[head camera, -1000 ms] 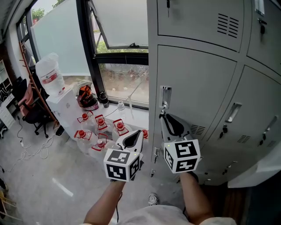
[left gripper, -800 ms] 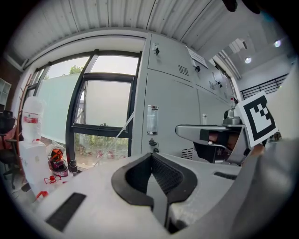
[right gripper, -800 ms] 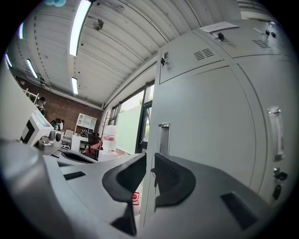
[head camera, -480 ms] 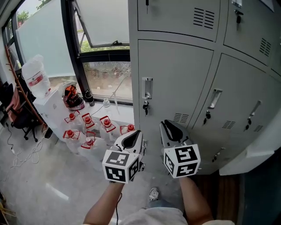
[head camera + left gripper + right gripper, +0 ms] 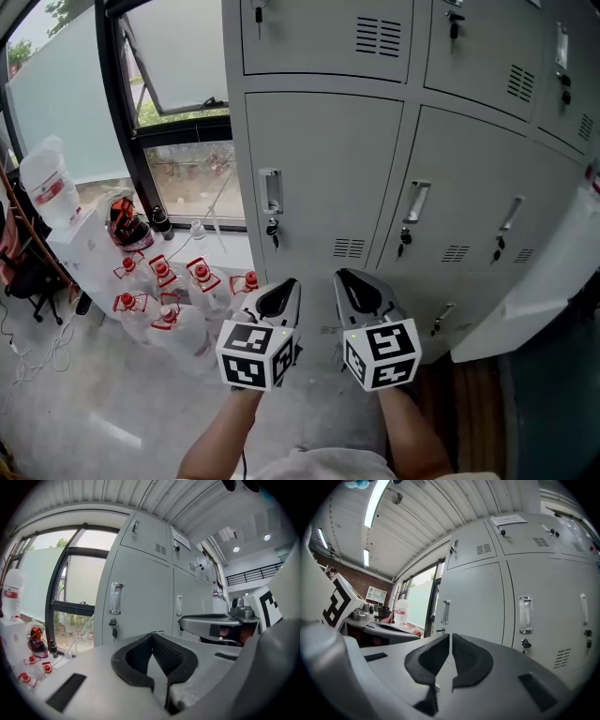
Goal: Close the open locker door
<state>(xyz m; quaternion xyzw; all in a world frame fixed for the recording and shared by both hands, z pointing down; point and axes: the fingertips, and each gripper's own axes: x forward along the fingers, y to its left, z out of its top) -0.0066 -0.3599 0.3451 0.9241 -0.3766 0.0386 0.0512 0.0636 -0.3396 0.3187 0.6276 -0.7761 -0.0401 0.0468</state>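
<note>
Left hand-held gripper [image 5: 279,298]: jaws closed tip to tip, nothing in them; held low in front of the lockers [image 5: 328,159].
Right hand-held gripper [image 5: 356,291]: just beside the left one, jaws closing to a thin slit, nothing between them.
Open locker door [image 5: 539,291]: far right, swung out from the bank, well apart from both grippers.
Floor by the window [image 5: 178,56]: red-capped water jugs [image 5: 159,281].

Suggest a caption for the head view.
Left claw shut, right claw closing empty, facing grey lockers; open door at right.
</note>
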